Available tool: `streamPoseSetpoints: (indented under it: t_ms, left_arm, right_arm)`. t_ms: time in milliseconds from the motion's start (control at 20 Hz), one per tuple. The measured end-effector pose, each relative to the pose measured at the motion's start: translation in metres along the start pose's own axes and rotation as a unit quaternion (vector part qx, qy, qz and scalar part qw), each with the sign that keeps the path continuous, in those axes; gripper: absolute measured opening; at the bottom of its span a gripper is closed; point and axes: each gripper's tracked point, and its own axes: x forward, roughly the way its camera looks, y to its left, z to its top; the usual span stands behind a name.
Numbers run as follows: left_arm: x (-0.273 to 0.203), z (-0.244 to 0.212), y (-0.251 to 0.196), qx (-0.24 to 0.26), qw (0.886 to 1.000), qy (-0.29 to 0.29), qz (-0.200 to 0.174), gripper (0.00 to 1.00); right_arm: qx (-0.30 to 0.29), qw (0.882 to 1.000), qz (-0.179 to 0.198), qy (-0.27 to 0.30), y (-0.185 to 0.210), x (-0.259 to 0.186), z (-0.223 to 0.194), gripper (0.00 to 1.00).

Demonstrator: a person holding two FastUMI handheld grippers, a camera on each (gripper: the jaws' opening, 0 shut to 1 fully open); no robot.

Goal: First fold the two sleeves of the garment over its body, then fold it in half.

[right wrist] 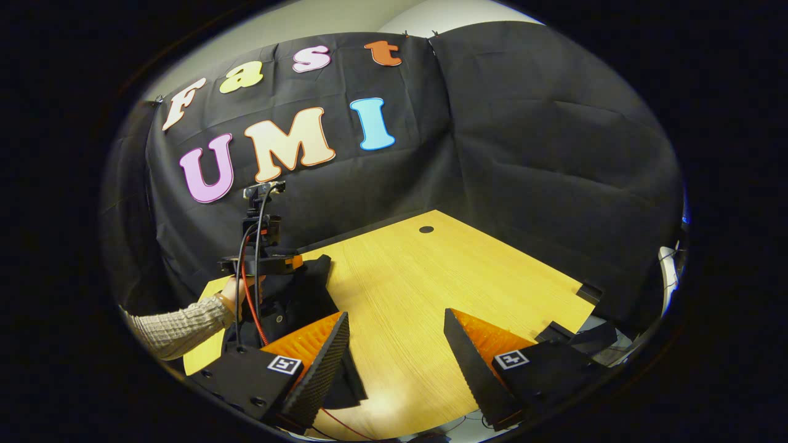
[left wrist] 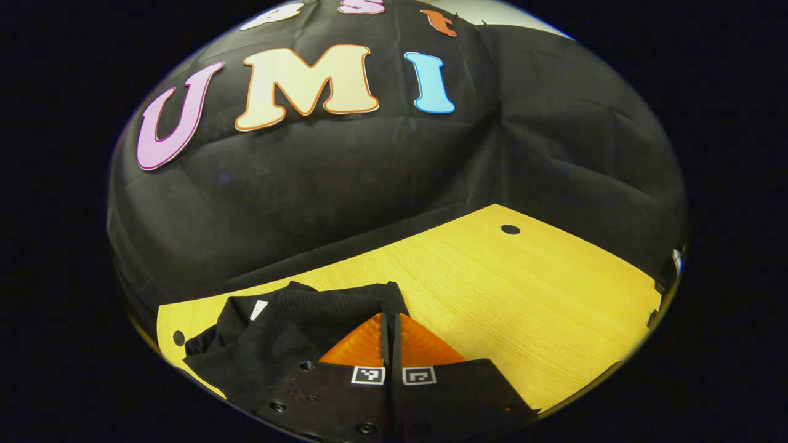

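garment (left wrist: 289,332), black and limp, lies bunched at the near left corner of the wooden table (left wrist: 492,283). left gripper view: the left gripper (left wrist: 390,323) has its fingers drawn together with cloth heaped at their tips; whether a fold is actually pinched between them cannot be told. judged soft, light and floppy, the fabric should be taken at a sleeve cuff or hem edge, not mid-panel. right gripper view: the right gripper (right wrist: 397,344) hangs above bare table just right of the cloth, fingers wide apart and holding nothing. farther off, the left gripper is held upright by a hand (right wrist: 237,294) in a knit sleeve (right wrist: 178,329), over the garment.
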Motion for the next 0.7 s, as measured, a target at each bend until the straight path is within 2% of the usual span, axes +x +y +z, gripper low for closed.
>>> streamPoseSetpoints:
  t_ms: [150, 250, 300, 350, 450, 600, 700]
  left_arm:
    - [0.006, -0.007, -0.002, -0.001, 1.000, 0.010, -0.001, 0.00]
    - [0.011, -0.012, -0.005, -0.002, 1.000, 0.016, -0.003, 0.00]
    - [0.014, -0.014, -0.006, -0.003, 1.000, 0.017, -0.003, 0.00]
    - [0.017, -0.015, -0.006, -0.005, 1.000, 0.018, -0.003, 0.00]
    - [0.021, -0.019, -0.012, -0.012, 1.000, 0.022, -0.008, 0.01]
    - [0.025, -0.022, -0.030, -0.027, 0.999, 0.025, -0.032, 0.09]
    - [0.024, -0.021, -0.032, -0.030, 0.999, 0.027, -0.033, 0.50]
  right_arm:
    - [0.001, 1.000, 0.007, 0.007, 0.006, 0.003, -0.004, 0.97]
    - [0.000, 1.000, 0.010, 0.009, 0.009, 0.004, -0.005, 0.92]
    - [-0.002, 1.000, 0.011, 0.010, 0.009, 0.004, -0.007, 0.97]
    - [-0.004, 1.000, 0.010, 0.011, 0.009, 0.004, -0.008, 0.93]
    - [-0.003, 1.000, 0.011, 0.014, 0.009, 0.005, -0.009, 0.93]
    - [-0.005, 1.000, 0.011, 0.016, 0.008, 0.004, -0.010, 0.97]
    - [-0.008, 1.000, 0.010, 0.017, 0.008, 0.003, -0.011, 0.97]
